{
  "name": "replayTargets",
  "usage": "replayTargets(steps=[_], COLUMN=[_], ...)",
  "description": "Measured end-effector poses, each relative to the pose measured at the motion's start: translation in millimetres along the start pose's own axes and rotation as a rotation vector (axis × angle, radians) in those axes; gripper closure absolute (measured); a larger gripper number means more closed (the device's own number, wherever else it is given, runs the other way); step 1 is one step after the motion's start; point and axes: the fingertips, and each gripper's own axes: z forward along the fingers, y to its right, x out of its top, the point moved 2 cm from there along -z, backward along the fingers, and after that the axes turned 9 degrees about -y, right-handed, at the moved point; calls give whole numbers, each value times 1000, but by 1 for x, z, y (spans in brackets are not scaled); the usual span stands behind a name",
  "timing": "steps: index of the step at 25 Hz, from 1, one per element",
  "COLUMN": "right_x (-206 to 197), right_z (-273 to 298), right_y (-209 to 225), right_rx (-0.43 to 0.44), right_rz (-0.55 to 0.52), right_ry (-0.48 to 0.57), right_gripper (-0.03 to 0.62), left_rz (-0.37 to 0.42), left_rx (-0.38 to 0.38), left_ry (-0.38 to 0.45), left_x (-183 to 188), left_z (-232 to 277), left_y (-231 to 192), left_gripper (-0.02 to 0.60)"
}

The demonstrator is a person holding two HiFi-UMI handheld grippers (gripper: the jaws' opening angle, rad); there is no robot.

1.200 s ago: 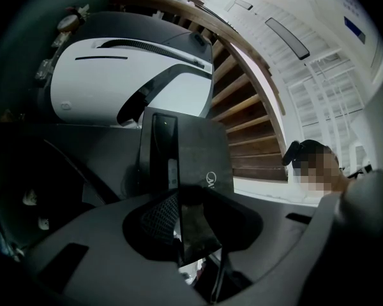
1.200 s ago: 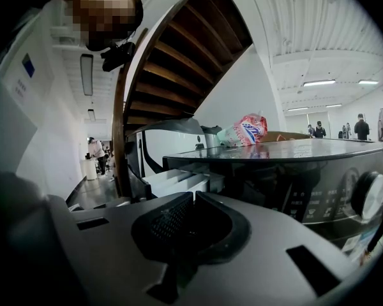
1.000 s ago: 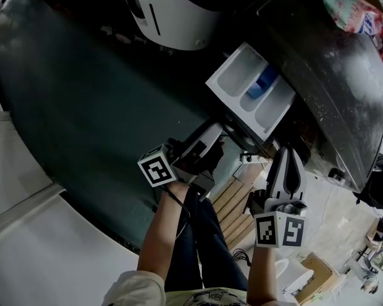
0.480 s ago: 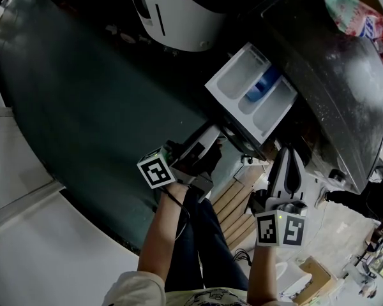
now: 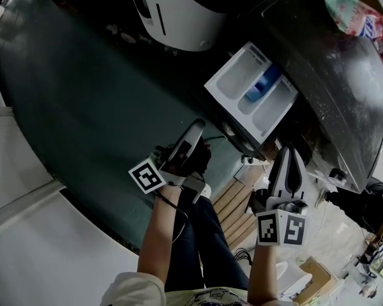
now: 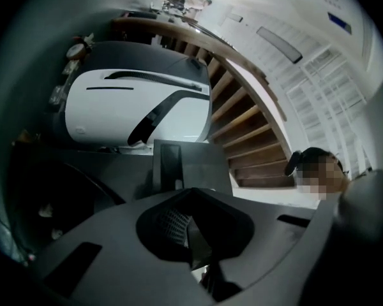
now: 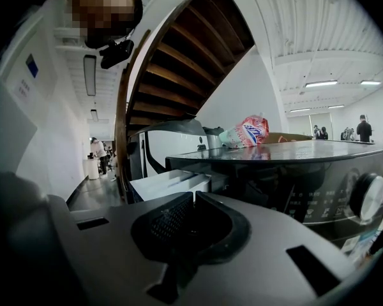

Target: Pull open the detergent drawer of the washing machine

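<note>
The white detergent drawer (image 5: 252, 94), with a blue insert in its middle compartment, stands pulled out of the dark washing machine (image 5: 335, 62). My left gripper (image 5: 196, 127) hangs below and left of the drawer's front, apart from it, shut with nothing between its fingers. In the left gripper view, the left gripper (image 6: 190, 199) points up past the machine, with its jaws pressed together. My right gripper (image 5: 291, 152) sits lower right, below the machine front, shut and empty. In the right gripper view, the right gripper (image 7: 193, 199) faces the open drawer (image 7: 169, 182) and the machine's panel (image 7: 293, 171).
A white rounded appliance (image 5: 179, 11) stands behind the drawer. A colourful packet (image 5: 348, 8) lies on the machine's top. Wooden slats (image 5: 233, 209) lie on the floor between my arms. A wooden staircase (image 6: 242, 126) rises behind. The machine's dial (image 7: 368, 196) is at the right.
My left gripper has drawn back down and to the left from the drawer's front, and its jaws have closed. The drawer and the right gripper have stayed put.
</note>
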Motion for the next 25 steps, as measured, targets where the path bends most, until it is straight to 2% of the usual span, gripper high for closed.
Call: replayTargets(steps=[8, 13, 19, 25], right_x=[3, 12, 38, 81], right_z=[-2, -7, -22, -45], right_y=[-2, 2, 7, 7], right_rx=[3, -8, -29, -45], right_rz=[-3, -19, -17, -19], right_ry=[4, 12, 39, 79], right_gripper=[574, 574, 574, 574], left_rz=[-21, 2, 148, 248], left_rx=[32, 95, 134, 145], left_ry=[-21, -46, -78, -90], left_x=[-8, -15, -11, -9], left_z=[2, -2, 4, 23], left_y=[-4, 2, 48, 117], left_gripper=[569, 569, 569, 569])
